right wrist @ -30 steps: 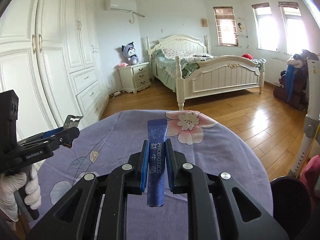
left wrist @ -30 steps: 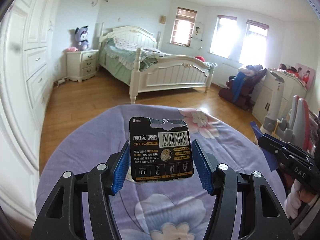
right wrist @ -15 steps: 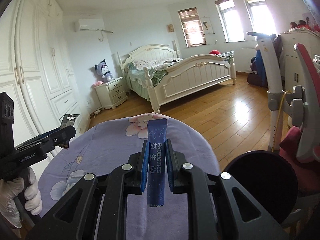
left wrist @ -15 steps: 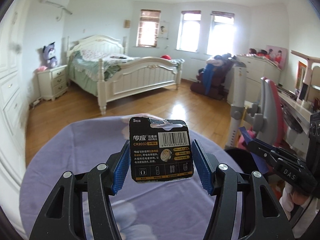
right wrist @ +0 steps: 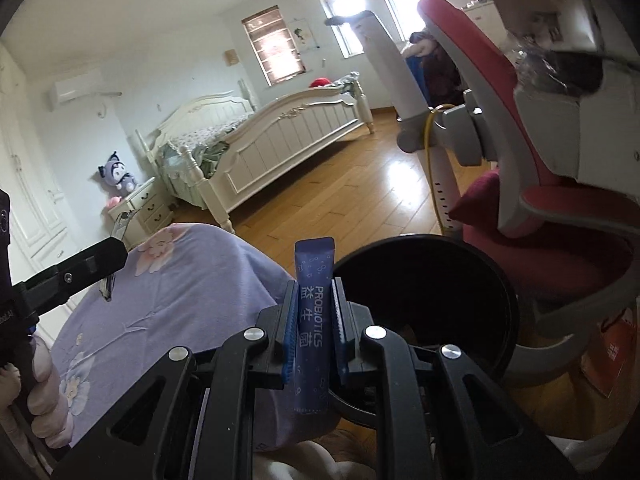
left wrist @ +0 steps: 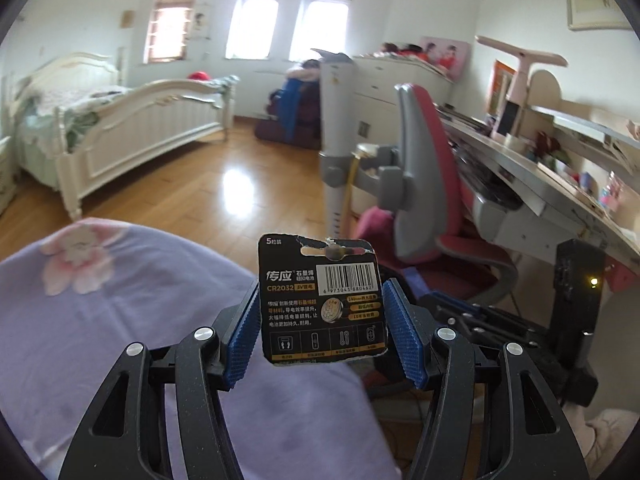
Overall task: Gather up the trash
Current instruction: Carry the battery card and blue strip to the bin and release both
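Both loaded tongs (left wrist: pixel 322 330) have swung toward bin (right wrist: pixel 424 300).

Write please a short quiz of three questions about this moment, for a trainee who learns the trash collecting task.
1. True or false: the left gripper holds a black CR2032 battery card between its blue pads.
2. What does the right gripper hold? A) a spoon B) a blue probiotics sachet C) a coin
3. Fill in: just behind the sachet in the right wrist view stands a round black ____, open at the top.

Key
1. True; the card stands upright, barcode toward the camera.
2. B; the jaws are closed on its middle.
3. Bin; it stands on the wooden floor beside the purple flowered cloth.
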`<state>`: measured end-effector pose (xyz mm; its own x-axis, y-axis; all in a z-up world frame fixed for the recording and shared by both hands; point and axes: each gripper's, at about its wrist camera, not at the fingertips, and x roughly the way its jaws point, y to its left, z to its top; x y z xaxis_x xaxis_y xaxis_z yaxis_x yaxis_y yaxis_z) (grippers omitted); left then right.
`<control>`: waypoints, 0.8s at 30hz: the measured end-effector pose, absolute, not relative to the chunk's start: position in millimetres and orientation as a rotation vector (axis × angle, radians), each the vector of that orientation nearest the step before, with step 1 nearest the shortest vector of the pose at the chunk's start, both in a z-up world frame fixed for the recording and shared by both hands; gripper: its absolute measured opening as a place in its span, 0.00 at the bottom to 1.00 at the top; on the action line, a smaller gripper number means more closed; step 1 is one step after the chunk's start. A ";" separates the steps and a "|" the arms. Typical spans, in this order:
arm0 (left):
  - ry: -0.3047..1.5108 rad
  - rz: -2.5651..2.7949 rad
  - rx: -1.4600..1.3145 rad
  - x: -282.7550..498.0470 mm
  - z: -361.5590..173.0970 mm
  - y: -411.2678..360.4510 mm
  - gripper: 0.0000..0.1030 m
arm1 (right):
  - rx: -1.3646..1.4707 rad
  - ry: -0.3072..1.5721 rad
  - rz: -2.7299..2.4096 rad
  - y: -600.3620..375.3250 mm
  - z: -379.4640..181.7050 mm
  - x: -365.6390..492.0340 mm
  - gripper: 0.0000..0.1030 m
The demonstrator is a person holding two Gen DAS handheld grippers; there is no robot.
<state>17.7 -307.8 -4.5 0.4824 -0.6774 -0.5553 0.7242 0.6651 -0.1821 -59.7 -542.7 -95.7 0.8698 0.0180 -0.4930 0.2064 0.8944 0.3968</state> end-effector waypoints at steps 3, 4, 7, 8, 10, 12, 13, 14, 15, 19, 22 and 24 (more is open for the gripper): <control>0.676 -0.895 0.089 24.0 -17.7 -339.3 0.58 | 0.486 0.528 -0.128 -557.0 -109.9 -61.5 0.16; 0.687 -0.909 0.098 25.4 -21.1 -347.3 0.58 | 0.498 0.533 -0.135 -561.8 -114.3 -61.5 0.16; 0.706 -0.943 0.122 30.6 -28.7 -367.8 0.58 | 0.536 0.546 -0.154 -575.2 -125.9 -62.1 0.16; 0.714 -0.957 0.125 32.4 -31.3 -376.1 0.58 | 0.553 0.550 -0.162 -580.3 -130.1 -61.8 0.16; 0.732 -0.997 0.117 37.2 -37.6 -393.3 0.58 | 0.585 0.557 -0.171 -588.2 -135.2 -60.5 0.19; 0.759 -1.044 0.117 42.7 -44.3 -414.1 0.58 | 0.626 0.579 -0.189 -598.6 -143.8 -56.4 0.22; 0.764 -1.050 0.124 43.7 -45.0 -423.0 0.63 | 0.643 0.589 -0.203 -603.9 -147.1 -54.4 0.24; 0.764 -1.053 0.130 45.1 -45.5 -430.6 0.72 | 0.649 0.594 -0.212 -606.5 -148.8 -53.9 0.32; 0.761 -1.060 0.134 45.7 -45.6 -436.9 0.75 | 0.655 0.600 -0.223 -609.5 -150.9 -54.1 0.43; 0.696 -1.090 0.125 38.7 -37.3 -439.2 0.92 | 0.664 0.603 -0.238 -612.0 -153.3 -62.6 0.50; 0.661 -1.059 0.132 32.0 -27.8 -422.4 0.93 | 0.658 0.609 -0.228 -608.2 -152.0 -63.7 0.50; 0.634 -1.016 0.122 29.8 -20.0 -405.0 0.95 | 0.634 0.608 -0.209 -598.3 -145.2 -60.2 0.50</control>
<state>29.8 -405.0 -20.0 0.3656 -0.7536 -0.5462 0.8219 0.5369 -0.1905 -60.2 -598.3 -145.2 0.8071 -0.0023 -0.5903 0.3619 0.7919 0.4918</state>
